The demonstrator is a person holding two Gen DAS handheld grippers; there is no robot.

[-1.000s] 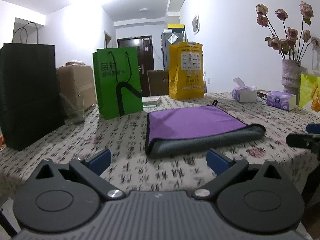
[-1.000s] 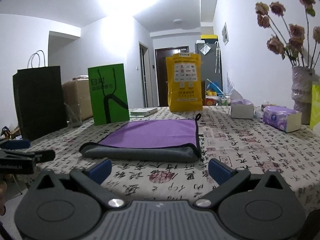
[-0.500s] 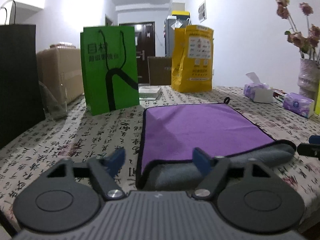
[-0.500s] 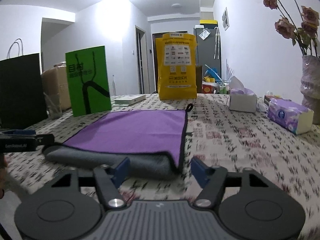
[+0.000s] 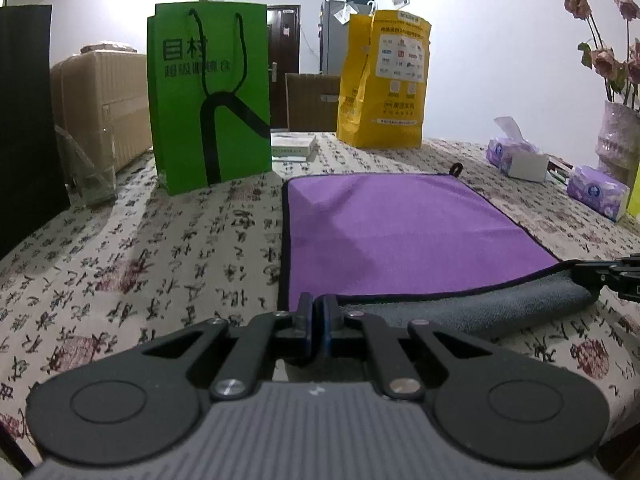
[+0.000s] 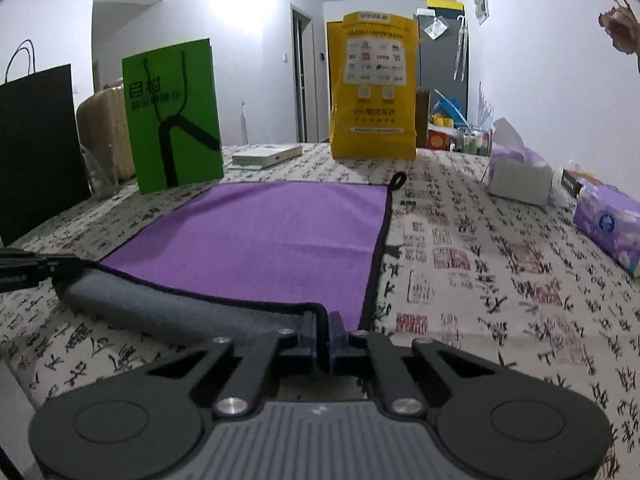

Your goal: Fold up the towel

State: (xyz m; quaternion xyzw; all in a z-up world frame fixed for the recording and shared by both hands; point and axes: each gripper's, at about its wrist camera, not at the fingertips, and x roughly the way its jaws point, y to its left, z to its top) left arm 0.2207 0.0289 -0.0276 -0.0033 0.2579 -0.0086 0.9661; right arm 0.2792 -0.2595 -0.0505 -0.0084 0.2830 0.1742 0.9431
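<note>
White walls and a dark door close off the room behind a table [image 5: 168, 264] spread with a cloth printed in black characters and red seals. On it lies the towel [image 5: 392, 232], purple side up and bound in black, its near edge rolled over to show the gray underside; a small hanging loop sits at its far right corner. The left gripper [image 5: 315, 312] is pressed together on the towel's near left corner, and the right gripper [image 6: 323, 330] is pinched on the near right corner [image 6: 340, 312], each with its jaws closed tight on the fabric. Beyond the towel stand a green paper bag [image 5: 208, 96], a yellow bag [image 5: 384, 80] and a black bag [image 6: 38, 148], with a thin book [image 6: 266, 156] between green and yellow. Tissue packs [image 6: 608, 222] lie to the right.
</note>
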